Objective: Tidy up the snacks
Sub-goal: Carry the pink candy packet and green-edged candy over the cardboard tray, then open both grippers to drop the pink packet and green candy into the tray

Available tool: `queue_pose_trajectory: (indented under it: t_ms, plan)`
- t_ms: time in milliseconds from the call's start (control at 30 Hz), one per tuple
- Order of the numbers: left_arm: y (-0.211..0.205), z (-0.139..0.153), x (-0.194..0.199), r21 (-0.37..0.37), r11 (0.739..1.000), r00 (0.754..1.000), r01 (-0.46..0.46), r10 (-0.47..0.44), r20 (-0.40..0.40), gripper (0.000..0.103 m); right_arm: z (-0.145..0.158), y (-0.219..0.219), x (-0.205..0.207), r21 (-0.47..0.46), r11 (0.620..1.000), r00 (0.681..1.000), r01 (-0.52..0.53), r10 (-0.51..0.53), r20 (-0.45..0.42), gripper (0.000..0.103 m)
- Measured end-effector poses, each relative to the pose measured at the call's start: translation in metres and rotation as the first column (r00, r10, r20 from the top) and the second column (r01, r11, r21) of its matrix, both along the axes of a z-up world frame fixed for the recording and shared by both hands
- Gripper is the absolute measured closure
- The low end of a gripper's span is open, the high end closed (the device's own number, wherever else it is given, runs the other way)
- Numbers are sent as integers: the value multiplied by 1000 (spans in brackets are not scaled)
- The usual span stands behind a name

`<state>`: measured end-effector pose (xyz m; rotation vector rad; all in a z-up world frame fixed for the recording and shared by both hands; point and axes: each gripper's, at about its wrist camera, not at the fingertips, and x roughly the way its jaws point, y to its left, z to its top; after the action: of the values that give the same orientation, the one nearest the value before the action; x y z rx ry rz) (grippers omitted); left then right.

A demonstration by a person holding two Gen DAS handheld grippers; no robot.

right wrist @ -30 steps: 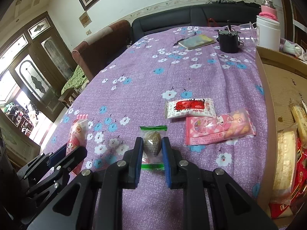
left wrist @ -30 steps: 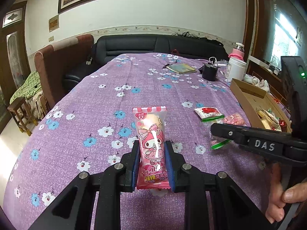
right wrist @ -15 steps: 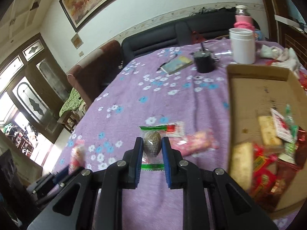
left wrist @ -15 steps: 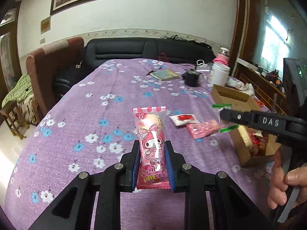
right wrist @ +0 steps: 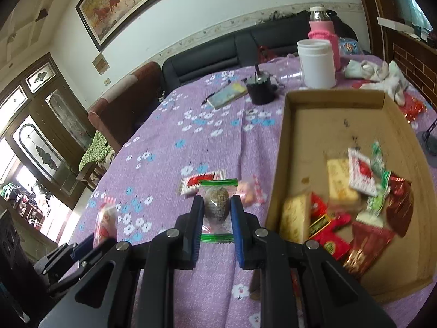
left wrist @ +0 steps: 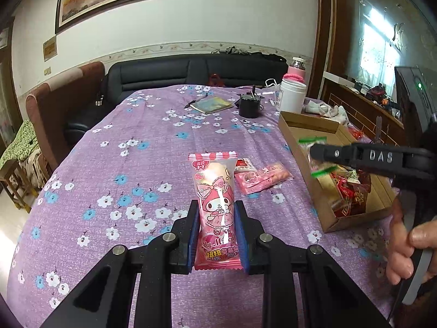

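With a pink packet pinched in the left gripper and a green-edged sweet in the right gripper, both above the worktop, the box at two o'clock could be overshot if either were released early.

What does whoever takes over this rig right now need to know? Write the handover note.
Left claw: shut on the pink bunny snack, held above the purple cloth.
Right claw: shut on the green-edged packet, beside the cardboard box.
Done: several snacks already lie in the box.
Left: drop both held snacks in, then collect the red-and-white packet and the pink packet from the cloth.
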<state>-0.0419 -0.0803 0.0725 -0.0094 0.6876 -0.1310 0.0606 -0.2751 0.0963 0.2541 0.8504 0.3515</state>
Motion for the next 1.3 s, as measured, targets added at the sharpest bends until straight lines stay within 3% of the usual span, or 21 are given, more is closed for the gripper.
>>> queue_pose_trajectory:
  t_ms: [333, 700, 867, 1067, 1300]
  plan:
    - [-26, 6, 2, 35, 999, 1000, 29, -30, 4, 78, 17, -43, 6, 3, 998, 997, 61, -61, 54, 84]
    - [-78, 8, 16, 49, 993, 994, 107, -106, -24, 79, -3, -94, 14, 41, 989, 990, 144, -144, 6, 84]
    - [-115, 14, 35, -7, 982, 981, 189, -189, -52, 79, -13, -123, 19, 76, 975, 977, 210, -207, -50, 84]
    - [-169, 4, 55, -36, 958, 952, 285, -287, -110, 79, -24, -142, 23, 34, 959, 956, 281, -276, -96, 84]
    - [-203, -17, 64, 17, 944, 932, 330, -322, -168, 79, -35, -137, 26, -40, 956, 948, 292, -295, -122, 84]
